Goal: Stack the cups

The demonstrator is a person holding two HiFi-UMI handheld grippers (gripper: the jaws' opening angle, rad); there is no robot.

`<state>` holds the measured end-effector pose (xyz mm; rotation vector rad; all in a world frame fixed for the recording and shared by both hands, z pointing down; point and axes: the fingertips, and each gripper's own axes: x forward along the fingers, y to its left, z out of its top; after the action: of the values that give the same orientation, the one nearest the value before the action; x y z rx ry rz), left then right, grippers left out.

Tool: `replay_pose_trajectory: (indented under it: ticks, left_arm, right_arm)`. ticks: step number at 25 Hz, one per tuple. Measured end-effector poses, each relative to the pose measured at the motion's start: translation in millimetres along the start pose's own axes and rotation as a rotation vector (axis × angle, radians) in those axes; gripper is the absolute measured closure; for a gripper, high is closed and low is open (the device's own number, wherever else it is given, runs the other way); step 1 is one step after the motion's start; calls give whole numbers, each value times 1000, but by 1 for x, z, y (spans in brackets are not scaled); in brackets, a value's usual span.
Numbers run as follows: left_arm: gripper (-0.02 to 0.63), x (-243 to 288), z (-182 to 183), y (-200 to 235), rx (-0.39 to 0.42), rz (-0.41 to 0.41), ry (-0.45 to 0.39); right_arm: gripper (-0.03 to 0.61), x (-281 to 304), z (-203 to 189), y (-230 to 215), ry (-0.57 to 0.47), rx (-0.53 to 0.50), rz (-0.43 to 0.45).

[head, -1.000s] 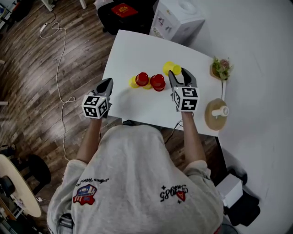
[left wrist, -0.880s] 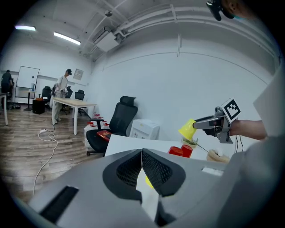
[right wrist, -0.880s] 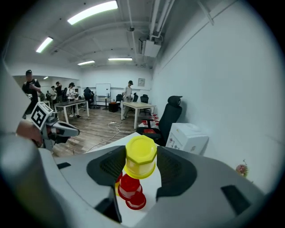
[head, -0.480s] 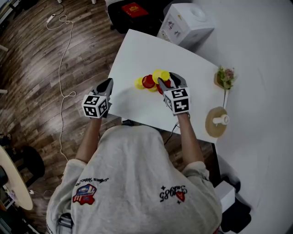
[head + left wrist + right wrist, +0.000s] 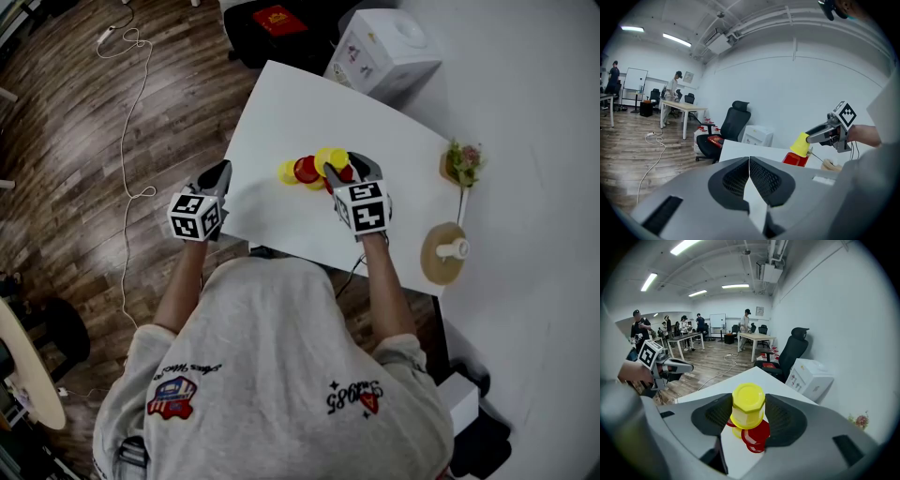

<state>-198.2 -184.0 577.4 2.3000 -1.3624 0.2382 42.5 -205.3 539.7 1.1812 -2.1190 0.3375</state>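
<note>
My right gripper is shut on an upside-down yellow cup, which it holds just above the group of cups on the white table. In the right gripper view the yellow cup sits between both pads, over two red cups and another yellow cup. On the table stand a yellow cup, a red cup and a second red cup, partly hidden by the gripper. My left gripper hovers at the table's left edge, shut and empty.
A white water dispenser and a black chair stand beyond the table's far edge. A small plant and a round wooden stand sit to the right. A cable lies on the wooden floor at left.
My right gripper has carried the yellow cup leftward and a little down, from right of the red cups to over them. The left gripper has barely shifted.
</note>
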Motion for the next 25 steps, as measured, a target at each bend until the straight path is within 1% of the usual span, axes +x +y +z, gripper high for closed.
replay_pose_trajectory:
  ticks: [2,5,10,11,14,18,21,25]
  left_arm:
    - [606,0,-1,1,-1,0,2]
    - [606,1,-2,0,-1,-1,4]
    - [606,-1,-1,3,-3,-1,4]
    - [606,-1,-1,3,-2,-1,4]
    - [606,-1,0,2,1,-7,4]
    - [606,1,-1,-2,4,-23,9]
    - [606,2,1,-11,13,-38,-1]
    - [606,5,4,-27,37,-62,-14]
  right_arm:
    - [357,3,-4,0,24,9,1]
    - [356,7,-5,-4,18,15,-11]
    - [351,6,-5,-1,18,21,-5]
    - [339,6,-6,-1,16,23,-1]
    - [324,4,-4,1,-8,32,4]
    - [322,-2,1,3,-38,52,7]
    - [322,-11,5,2,-89,70,-9]
    - [324,-28,-2,2,-131,110,-29]
